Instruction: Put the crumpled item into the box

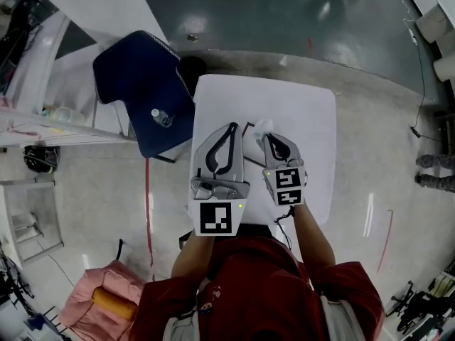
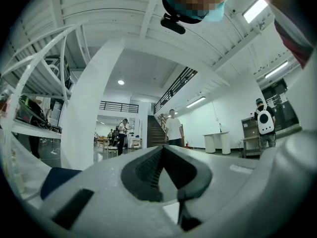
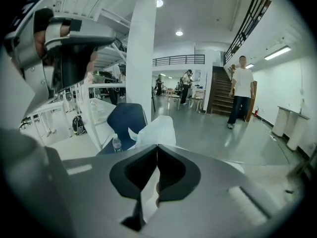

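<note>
White crumpled wad clamped in right gripper, well inside table's edges; shallow tip grip, may slip. Left gripper closed, empty.

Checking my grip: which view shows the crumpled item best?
Right gripper view: the item looms large past the shut right tongs. Head view shows only a small white tuft; left gripper view shows none.

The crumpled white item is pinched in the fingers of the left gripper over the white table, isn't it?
Not the left. The crumpled white item is pinched in the fingers of the right gripper over the white table. The right gripper view shows it sticking out past the closed tips. The left gripper holds nothing.
</note>
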Demonstrator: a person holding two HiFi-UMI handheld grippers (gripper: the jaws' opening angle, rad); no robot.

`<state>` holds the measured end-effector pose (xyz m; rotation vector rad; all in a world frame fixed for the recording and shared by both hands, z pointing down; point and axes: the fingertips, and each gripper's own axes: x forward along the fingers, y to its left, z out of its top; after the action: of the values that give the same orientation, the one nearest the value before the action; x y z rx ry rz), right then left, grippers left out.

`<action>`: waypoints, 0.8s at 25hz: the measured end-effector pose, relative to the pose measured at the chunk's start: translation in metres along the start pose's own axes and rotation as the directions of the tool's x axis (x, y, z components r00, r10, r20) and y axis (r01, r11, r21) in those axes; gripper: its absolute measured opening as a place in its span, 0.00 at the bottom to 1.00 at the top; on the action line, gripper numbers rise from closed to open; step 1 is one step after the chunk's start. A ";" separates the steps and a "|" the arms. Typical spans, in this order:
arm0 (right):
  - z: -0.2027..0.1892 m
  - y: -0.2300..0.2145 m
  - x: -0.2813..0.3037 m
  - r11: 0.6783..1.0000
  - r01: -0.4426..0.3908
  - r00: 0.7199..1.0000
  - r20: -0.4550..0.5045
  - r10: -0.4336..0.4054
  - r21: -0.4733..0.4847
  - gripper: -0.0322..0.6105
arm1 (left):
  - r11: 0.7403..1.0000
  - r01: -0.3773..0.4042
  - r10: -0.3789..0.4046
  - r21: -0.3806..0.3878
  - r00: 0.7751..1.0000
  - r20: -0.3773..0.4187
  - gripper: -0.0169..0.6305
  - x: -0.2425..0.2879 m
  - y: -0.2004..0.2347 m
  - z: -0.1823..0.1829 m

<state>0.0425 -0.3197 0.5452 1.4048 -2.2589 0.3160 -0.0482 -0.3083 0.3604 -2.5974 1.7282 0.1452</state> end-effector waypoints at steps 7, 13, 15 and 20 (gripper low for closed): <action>-0.044 0.003 0.023 1.000 -0.023 0.991 -0.132 0.022 -0.005 0.05 | 0.999 -0.026 0.026 -0.029 1.000 -0.002 0.03 0.002 0.015 -0.003; -0.075 0.004 0.039 0.999 -0.047 0.971 -0.236 0.044 -0.007 0.05 | 0.998 -0.041 0.041 -0.041 0.999 0.003 0.03 0.004 0.025 -0.004; -0.086 0.005 0.045 0.998 -0.059 0.961 -0.270 0.055 -0.009 0.05 | 0.998 -0.046 0.045 -0.041 0.999 -0.005 0.03 0.004 0.028 -0.006; -0.115 0.007 0.060 0.995 -0.089 0.931 -0.357 0.072 -0.033 0.05 | 0.998 -0.053 0.053 -0.042 0.999 -0.014 0.03 0.005 0.035 -0.011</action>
<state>0.0432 -0.3151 0.6747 1.1270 -2.0128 0.4966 -0.0780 -0.3270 0.3726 -2.5881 1.8189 0.1683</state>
